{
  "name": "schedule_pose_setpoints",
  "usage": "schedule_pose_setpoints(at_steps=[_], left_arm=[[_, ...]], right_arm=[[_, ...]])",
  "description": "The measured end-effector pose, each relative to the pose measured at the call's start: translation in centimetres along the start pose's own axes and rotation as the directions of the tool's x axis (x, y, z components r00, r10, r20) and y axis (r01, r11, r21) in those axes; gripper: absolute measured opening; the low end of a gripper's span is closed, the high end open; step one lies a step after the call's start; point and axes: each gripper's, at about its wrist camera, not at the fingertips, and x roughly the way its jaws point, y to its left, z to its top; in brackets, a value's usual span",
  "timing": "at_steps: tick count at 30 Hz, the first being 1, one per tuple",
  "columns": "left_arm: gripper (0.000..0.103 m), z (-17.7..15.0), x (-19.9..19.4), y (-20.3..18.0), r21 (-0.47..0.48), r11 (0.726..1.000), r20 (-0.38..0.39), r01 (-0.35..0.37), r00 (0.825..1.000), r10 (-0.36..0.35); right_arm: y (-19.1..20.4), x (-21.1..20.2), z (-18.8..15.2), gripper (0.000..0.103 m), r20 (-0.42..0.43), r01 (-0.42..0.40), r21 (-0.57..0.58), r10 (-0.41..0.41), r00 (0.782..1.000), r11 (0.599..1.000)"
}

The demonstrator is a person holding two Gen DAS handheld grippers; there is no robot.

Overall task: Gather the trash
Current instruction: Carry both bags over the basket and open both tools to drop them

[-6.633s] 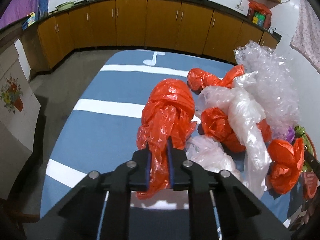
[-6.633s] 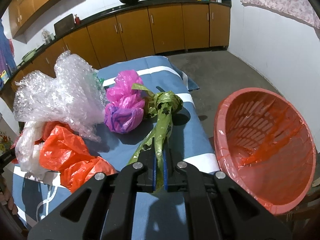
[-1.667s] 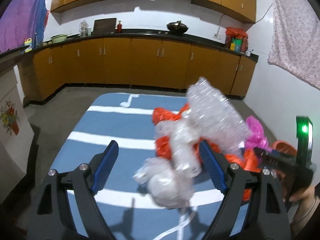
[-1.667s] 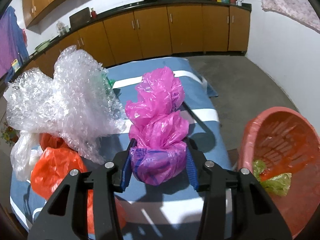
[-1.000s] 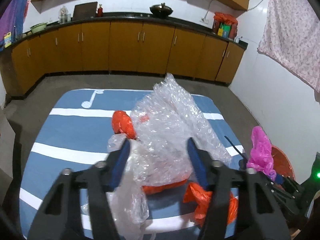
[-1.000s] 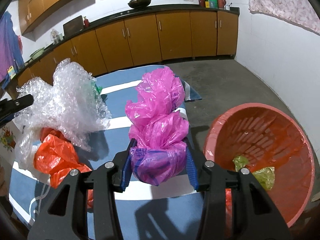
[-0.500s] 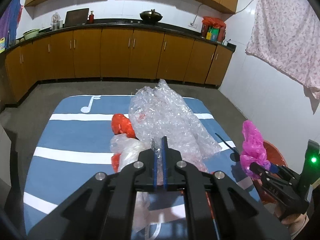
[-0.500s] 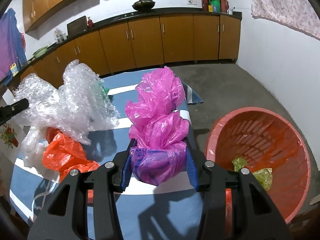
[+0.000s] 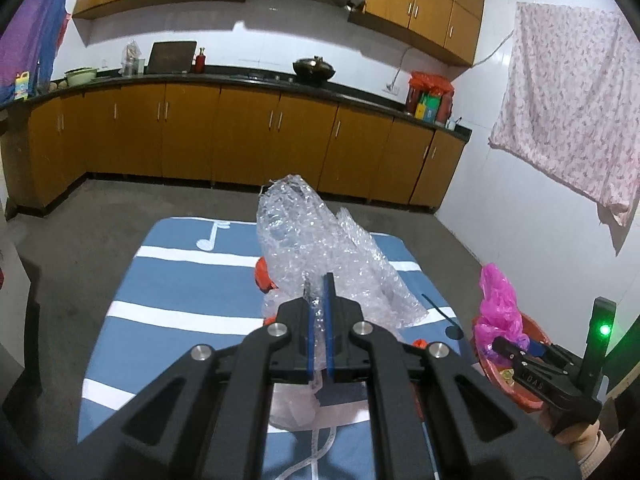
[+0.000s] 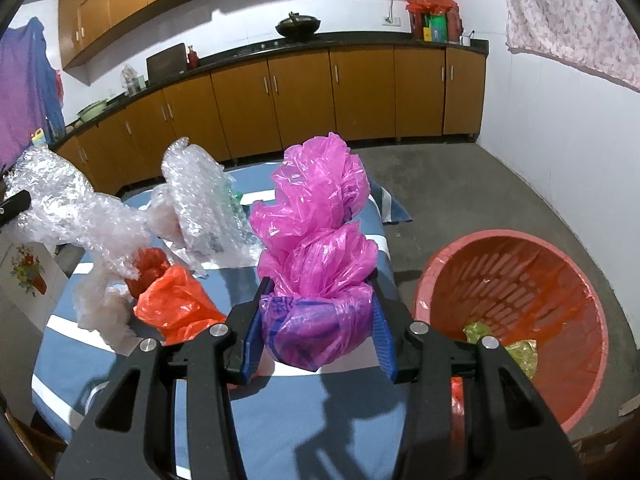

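Clamped between the right gripper (image 10: 318, 344) pads: one pink bag bundle (image 10: 316, 264), long axis upright, with the red basket (image 10: 560, 264) just right of and below the tips, nearer this hand. Pinched nearly closed in the left gripper (image 9: 319, 334): one bubble wrap sheet (image 9: 320, 252) stretching away ahead. Farther left on the striped cloth (image 10: 312, 412): two orange bags (image 10: 176, 304), one clear bag (image 10: 100, 312); two green scraps (image 10: 516, 348) inside the basket.
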Motion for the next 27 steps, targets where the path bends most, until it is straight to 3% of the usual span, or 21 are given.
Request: schedule_pose_setpoints(at_steps=[15,27], left_arm=[[0.006,1.0,-3.9,-2.3,0.030,0.999,0.063,0.040,0.997,-0.042],[0.005,1.0,-3.3,-8.7,0.089,0.982,0.055,0.167,0.983,-0.173]], right_arm=[[-1.0,-4.0,0.0,0.046,0.060,0.012,0.007,-0.013,0.998,1.000],[-5.2,-6.8,-0.5,0.046,0.084,0.115,0.055,-0.119,0.989,0.992]])
